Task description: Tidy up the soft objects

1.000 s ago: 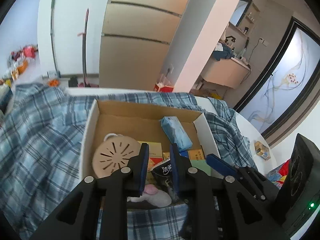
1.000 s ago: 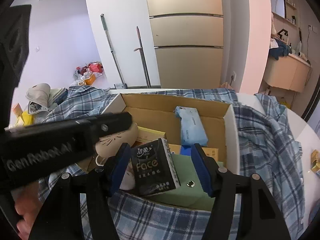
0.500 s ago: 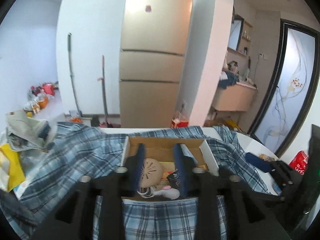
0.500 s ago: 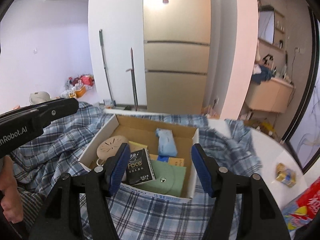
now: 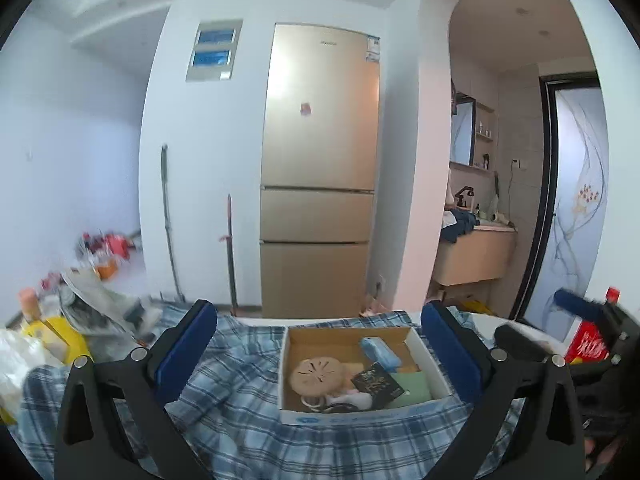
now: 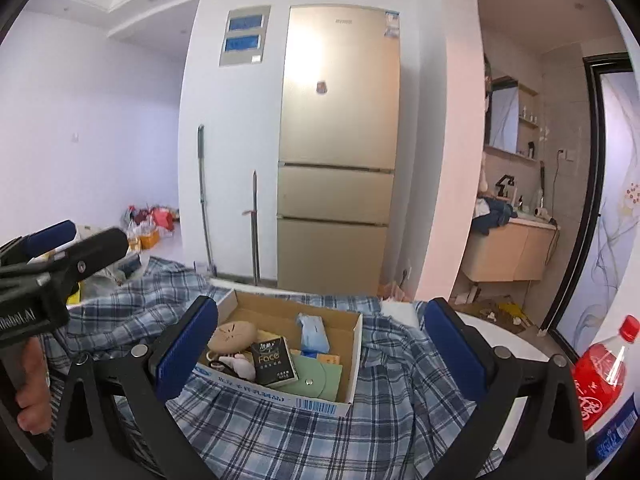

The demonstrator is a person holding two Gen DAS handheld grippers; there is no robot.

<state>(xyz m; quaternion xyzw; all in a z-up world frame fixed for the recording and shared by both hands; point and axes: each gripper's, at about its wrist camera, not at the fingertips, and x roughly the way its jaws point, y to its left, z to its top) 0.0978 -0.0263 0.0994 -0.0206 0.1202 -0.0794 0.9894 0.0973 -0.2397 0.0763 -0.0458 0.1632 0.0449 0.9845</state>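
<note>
From my left wrist camera, the left gripper (image 5: pixel 318 344) has its jaws opening, standing wide apart with nothing clamped. The cardboard box (image 5: pixel 428 354) lies ahead and below, framed between the two pads but well clear of them, resting on the blue plaid cloth (image 5: pixel 232 364). Inside I see a round tan cushion (image 5: pixel 316 374) at the near left, a black tissue pack (image 5: pixel 376 382) to its right, a green pouch (image 5: pixel 412 384) at the near right and a blue tissue pack (image 5: pixel 378 350) farther back, its long axis running away from me. The right gripper (image 5: pixel 576 312) shows at the right edge, beside a red bottle (image 5: pixel 590 344).

From my right wrist camera, the right gripper (image 6: pixel 316 340) is likewise opening, wide and empty. The box (image 6: pixel 356 356) sits ahead, slightly left of centre, with the black tissue pack (image 6: pixel 274 360) leaning over the green pouch (image 6: pixel 320 374) and the tan cushion (image 6: pixel 234 336) at the near-left corner. The left gripper (image 6: pixel 72 236) crosses the left edge, a hand (image 6: pixel 32 388) below it. I judge both hands about equally placed for the box; the red bottle (image 6: pixel 602 376) at near right is the only thing I would steer around.
</note>
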